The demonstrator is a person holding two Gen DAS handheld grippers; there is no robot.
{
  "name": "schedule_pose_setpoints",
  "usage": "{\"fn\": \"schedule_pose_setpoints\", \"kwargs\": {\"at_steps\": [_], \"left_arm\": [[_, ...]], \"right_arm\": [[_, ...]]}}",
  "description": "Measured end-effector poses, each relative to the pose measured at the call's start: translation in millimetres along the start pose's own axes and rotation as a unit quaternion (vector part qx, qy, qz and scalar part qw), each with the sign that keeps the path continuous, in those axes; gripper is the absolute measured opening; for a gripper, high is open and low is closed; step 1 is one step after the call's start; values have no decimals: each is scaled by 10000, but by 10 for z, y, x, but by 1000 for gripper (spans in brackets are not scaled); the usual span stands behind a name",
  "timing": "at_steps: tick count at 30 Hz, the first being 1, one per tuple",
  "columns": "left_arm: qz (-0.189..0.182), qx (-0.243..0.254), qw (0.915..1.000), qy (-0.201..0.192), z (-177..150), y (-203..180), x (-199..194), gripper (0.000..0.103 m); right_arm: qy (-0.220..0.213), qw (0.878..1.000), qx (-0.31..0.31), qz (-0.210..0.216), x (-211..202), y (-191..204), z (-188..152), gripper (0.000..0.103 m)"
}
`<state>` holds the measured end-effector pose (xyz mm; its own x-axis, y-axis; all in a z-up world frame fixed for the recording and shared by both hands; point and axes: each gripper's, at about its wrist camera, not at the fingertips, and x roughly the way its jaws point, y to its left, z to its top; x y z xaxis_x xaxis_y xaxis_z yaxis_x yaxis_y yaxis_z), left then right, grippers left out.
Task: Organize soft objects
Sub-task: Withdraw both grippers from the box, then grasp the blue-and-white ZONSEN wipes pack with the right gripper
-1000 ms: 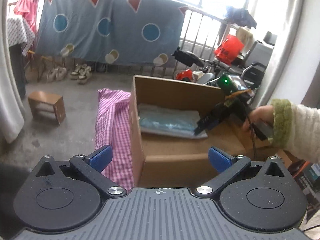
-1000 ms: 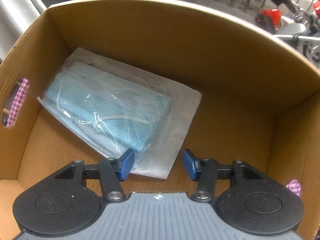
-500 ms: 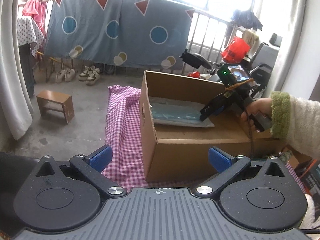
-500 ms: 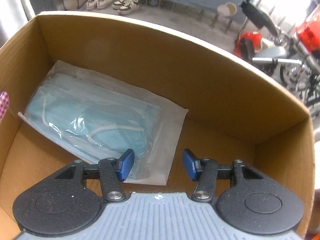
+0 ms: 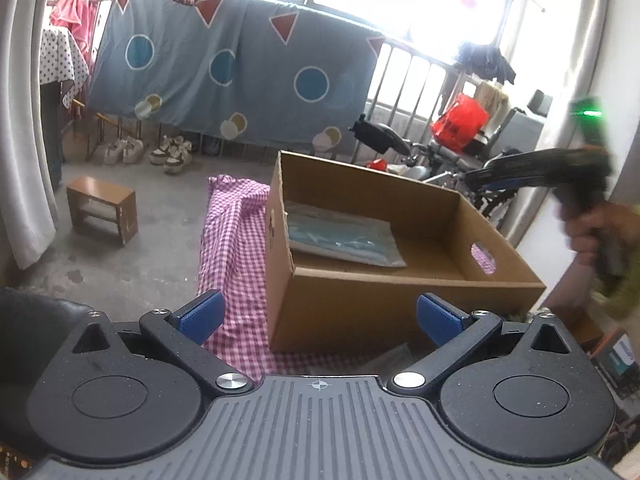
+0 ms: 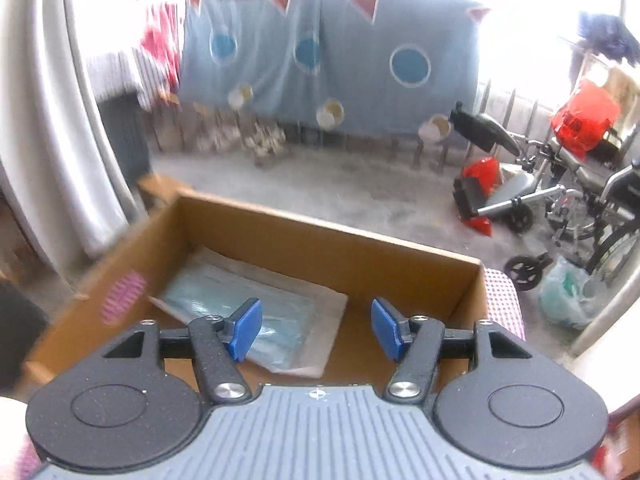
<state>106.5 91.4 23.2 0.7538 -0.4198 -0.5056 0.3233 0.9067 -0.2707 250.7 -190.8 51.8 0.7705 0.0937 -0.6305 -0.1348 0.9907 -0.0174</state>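
Clear-wrapped flat pack of pale blue face masks [image 6: 256, 320] lies on the floor of the open brown cardboard box [image 5: 400, 300], towards its left wall and far corner, with bare cardboard to its right. Both the left tongs [image 5: 318, 316] and the right tongs [image 6: 316, 330] stand apart and carry nothing; the right pair hangs above the box's near rim. The likely slip, I judge, is a fingertip catching that rim or the side wall and shoving the light box along the pink-and-white checked cloth [image 5: 236, 248] covering the desk, whose far end drops away. Room is open above the box; inside, the walls hem any low approach.
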Motion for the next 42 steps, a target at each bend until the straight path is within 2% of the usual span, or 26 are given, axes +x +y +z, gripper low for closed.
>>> {"fn": "schedule_pose_setpoints", "kwargs": {"at_steps": [6, 11, 16, 19, 21, 23, 26, 33, 42], "left_arm": [[-274, -76, 9993, 244, -69, -17, -75, 103], [-620, -90, 9967, 520, -288, -69, -86, 103], [-586, 147, 9924, 1071, -564, -265, 106, 103], [-631, 283, 9881, 1372, -696, -368, 232, 103], [-660, 320, 9874, 1403, -774, -397, 275, 102], [-594, 384, 9870, 1442, -821, -413, 327, 100], [-544, 413, 9868, 1467, -848, -400, 379, 98], [-707, 262, 9842, 1601, -848, -370, 541, 97], [-983, 130, 9846, 1438, -814, -394, 557, 97]], "right_arm": [[-637, 9932, 724, 649, -977, -251, -432, 68], [-770, 9812, 1338, 1161, -1345, -337, -982, 70], [-404, 9682, 1768, 1725, -1191, -177, -1487, 70], [-82, 9703, 1744, 1677, -996, 55, -1692, 67], [77, 9719, 1704, 1622, -883, 200, -1762, 62], [167, 9738, 1629, 1580, -819, 317, -1797, 61], [326, 9742, 1531, 1627, -726, 405, -1785, 61], [710, 9787, 1297, 1426, -552, 556, -1803, 62], [941, 9757, 1177, 1588, -421, 726, -1800, 63]]}}
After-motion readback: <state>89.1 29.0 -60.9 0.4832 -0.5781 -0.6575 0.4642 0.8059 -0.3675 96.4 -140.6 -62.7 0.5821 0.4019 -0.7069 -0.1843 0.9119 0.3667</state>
